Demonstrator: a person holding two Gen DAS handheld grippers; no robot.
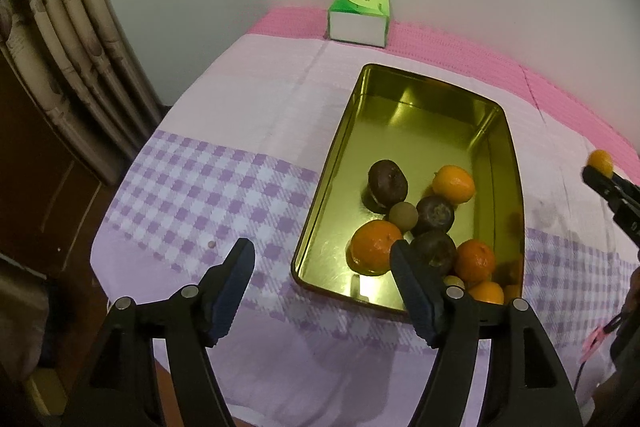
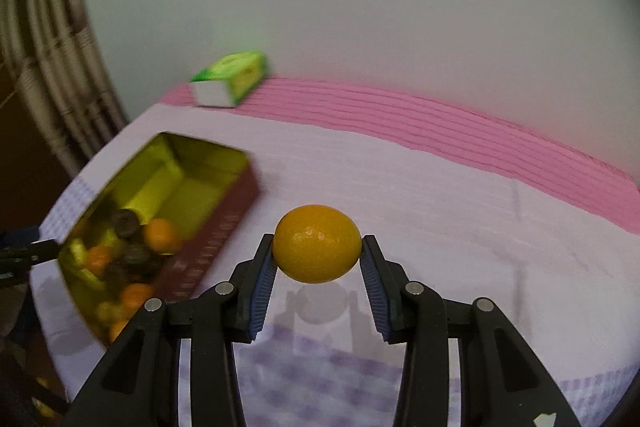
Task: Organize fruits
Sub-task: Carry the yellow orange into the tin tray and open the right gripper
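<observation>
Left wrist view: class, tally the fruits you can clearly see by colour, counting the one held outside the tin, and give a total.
Dark purple fruits: 3
Orange fruits in the tin: 4
Small pale yellow-green fruits: 2
Yellow-orange fruit held by the right gripper: 1
Total: 10
Orange patches on the tin's wall look like reflections and are not counted.

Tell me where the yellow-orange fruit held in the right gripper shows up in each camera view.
Left wrist view: the yellow-orange fruit sits at the far right edge, small, at the tip of the right gripper.
Right wrist view: it fills the centre, pinched between the gripper's two pads.
Shared landmark: the green and white box by the wall, on the pink band of cloth, behind the gold tin.
</observation>
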